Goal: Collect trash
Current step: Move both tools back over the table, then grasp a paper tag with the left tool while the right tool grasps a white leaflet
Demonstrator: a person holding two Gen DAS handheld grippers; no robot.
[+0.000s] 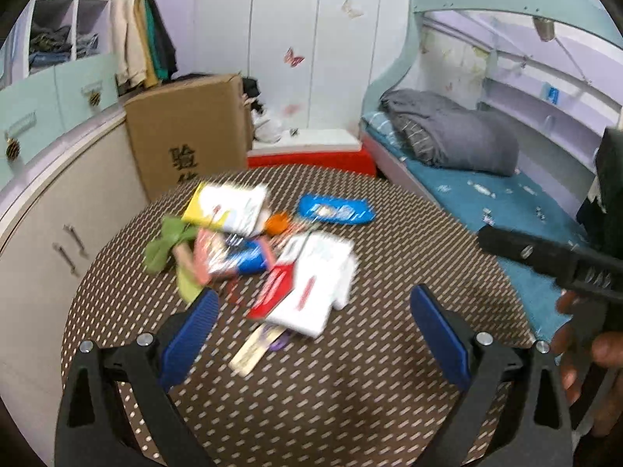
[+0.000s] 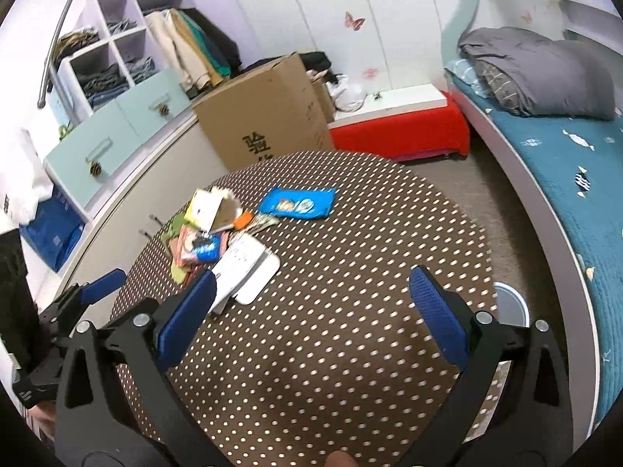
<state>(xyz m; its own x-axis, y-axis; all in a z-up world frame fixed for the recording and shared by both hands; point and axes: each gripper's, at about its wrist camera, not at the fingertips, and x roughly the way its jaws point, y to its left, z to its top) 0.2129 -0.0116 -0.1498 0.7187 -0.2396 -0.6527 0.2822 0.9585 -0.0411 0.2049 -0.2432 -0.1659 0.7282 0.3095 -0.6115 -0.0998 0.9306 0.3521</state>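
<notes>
Trash lies heaped on the dotted tablecloth (image 1: 311, 408), toward its far left: a white-and-red carton (image 1: 311, 292), a blue wrapper (image 1: 335, 210) set apart behind it, and green scraps (image 1: 163, 245). The left gripper (image 1: 311, 311) hangs over the carton with its jaws spread and empty; the right gripper (image 2: 311, 295) is likewise spread, hovering nearer the table's middle. Best to lower the left one squarely over the carton's near edge before pinching. A pale bin (image 2: 510, 303) peeks out beyond the table's right edge.
</notes>
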